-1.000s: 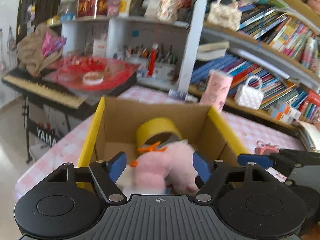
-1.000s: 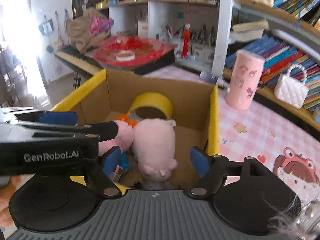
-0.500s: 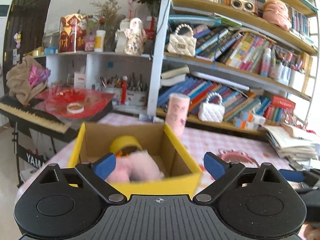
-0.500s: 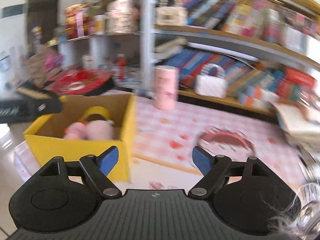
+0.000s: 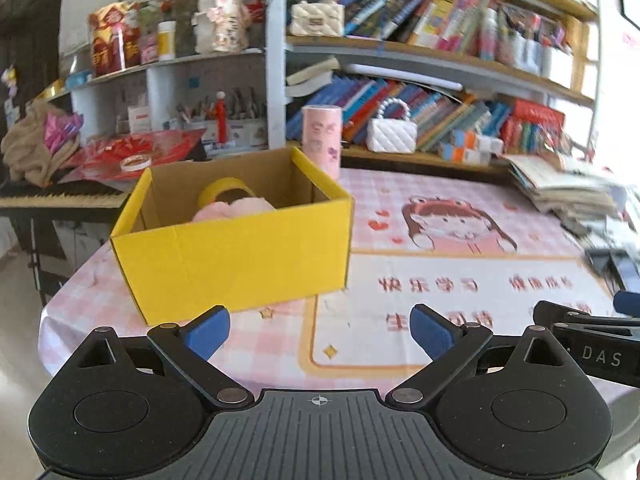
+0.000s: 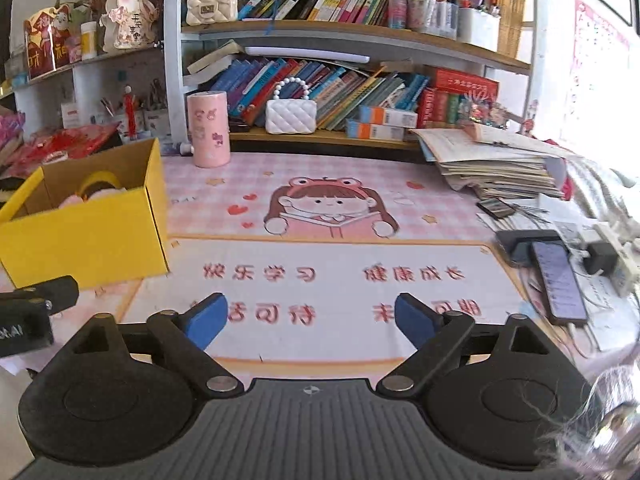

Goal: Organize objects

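Both tongs are held above the pink printed tablecloth. The left gripper is spread wide, with nothing between its blue pads. The jaws of the right gripper are opening and are likewise empty. The yellow cardboard box is seen at the table's left end; a pink plush toy and a yellow tape roll are contained in it.
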